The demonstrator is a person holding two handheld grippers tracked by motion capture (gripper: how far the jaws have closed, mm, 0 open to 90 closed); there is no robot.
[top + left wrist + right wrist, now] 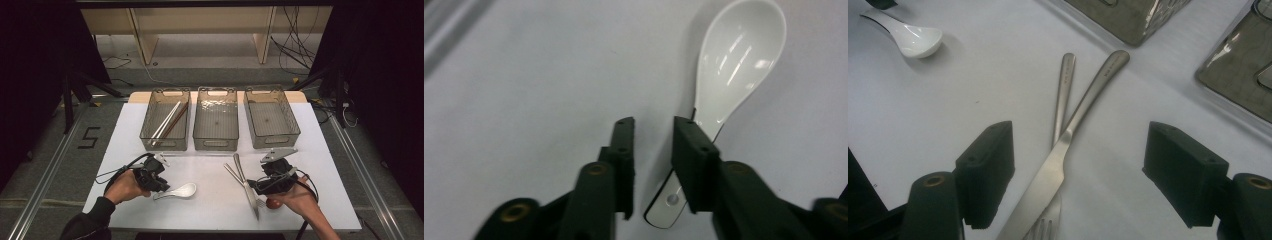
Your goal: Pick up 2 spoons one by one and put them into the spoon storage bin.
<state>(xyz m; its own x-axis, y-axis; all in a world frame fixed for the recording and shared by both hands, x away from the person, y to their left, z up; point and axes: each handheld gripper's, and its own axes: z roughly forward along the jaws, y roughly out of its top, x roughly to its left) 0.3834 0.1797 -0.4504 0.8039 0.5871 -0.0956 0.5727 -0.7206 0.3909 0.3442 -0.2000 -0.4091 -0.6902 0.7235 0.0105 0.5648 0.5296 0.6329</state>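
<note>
Spoon (724, 85) — white, on the table, left of the knife (248, 186) | long axis runs along left gripper (653, 137) with bowl pointing away, handle under its right jaw | jaws slightly apart, gripping nothing | right gripper (1078, 165) wide open over crossed knife and fork (1062, 95) — left hand nearer.

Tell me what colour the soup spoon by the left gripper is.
Glossy white soup spoon, seen best in the left gripper view.

A lab recording bay: black curtains (30, 75) flank the white table (215, 210), loose cables (295, 45) behind it, floor rails (45, 170) alongside.
</note>
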